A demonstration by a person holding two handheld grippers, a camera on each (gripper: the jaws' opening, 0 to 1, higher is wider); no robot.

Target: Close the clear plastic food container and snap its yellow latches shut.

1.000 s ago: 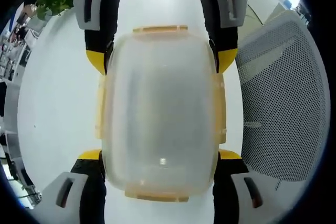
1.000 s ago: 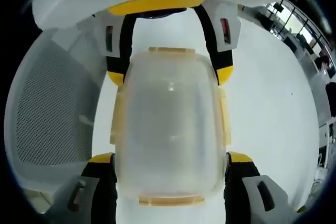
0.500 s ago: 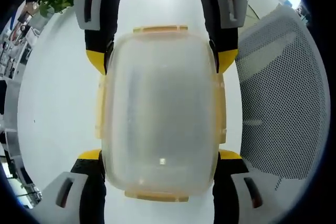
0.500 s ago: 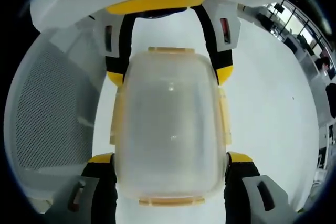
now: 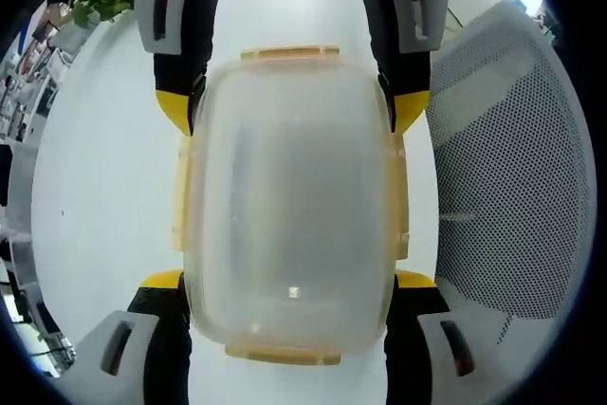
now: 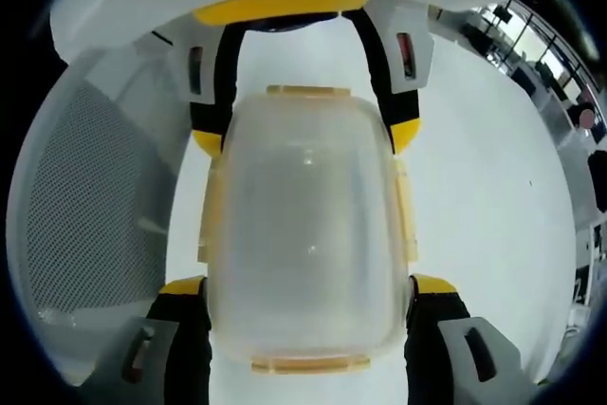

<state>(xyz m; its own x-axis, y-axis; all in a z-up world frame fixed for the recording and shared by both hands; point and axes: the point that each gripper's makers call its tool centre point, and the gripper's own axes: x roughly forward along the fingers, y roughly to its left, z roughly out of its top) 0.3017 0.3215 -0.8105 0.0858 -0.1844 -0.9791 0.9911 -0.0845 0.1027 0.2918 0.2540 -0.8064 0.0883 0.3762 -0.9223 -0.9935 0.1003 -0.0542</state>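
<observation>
Clear rounded-rectangular plastic food container (image 5: pixel 289 201) (image 6: pixel 305 234), lid on, lies on the white tabletop (image 5: pixel 104 187) (image 6: pixel 484 206) between the two grippers. Left gripper (image 5: pixel 289 284) and right gripper (image 6: pixel 305 286) each clamp its opposite ends, jaws against the sides. Yellow latches (image 5: pixel 289 52) (image 6: pixel 308 362) sit along its edges. White mesh chair back (image 5: pixel 512 168) just beside.

Container (image 5: pixel 289 201) on the table (image 5: pixel 104 196) between both tools, chair (image 5: pixel 507 168) beside.
</observation>
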